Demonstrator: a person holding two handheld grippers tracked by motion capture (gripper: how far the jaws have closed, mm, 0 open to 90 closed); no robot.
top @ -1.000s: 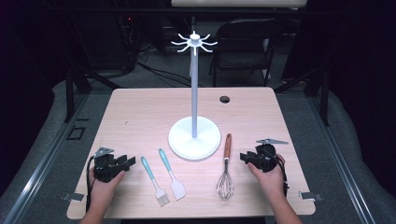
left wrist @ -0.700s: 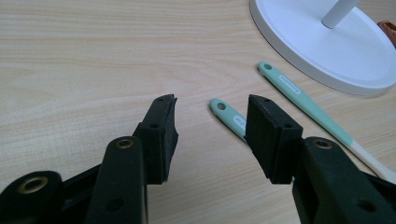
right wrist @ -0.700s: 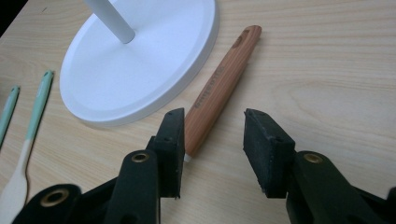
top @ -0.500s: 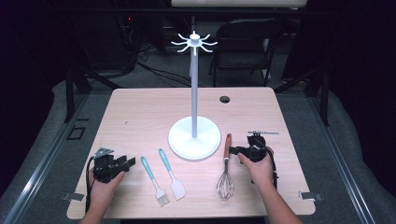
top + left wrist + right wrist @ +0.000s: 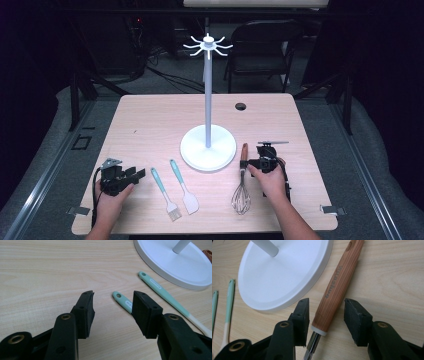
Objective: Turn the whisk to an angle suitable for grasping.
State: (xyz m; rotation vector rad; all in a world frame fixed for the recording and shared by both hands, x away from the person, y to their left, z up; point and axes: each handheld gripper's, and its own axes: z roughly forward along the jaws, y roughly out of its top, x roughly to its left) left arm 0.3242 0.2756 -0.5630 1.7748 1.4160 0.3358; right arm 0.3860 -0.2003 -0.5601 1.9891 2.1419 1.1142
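Note:
A whisk with a wooden handle and wire head lies right of the white stand's base. My right gripper is open, its jaws on either side of the handle's lower end without touching it. A teal-handled brush and a teal-handled spatula lie side by side left of the base. My left gripper rests open at the front left, the brush's handle tip just beyond its jaws.
The stand's white pole rises from the base to a ring of hooks at the top. A dark round hole sits in the wooden table at the back right. A chair stands behind the table.
My right gripper has moved left from the table's right side to the whisk's handle, now straddling it. The left gripper has stayed put.

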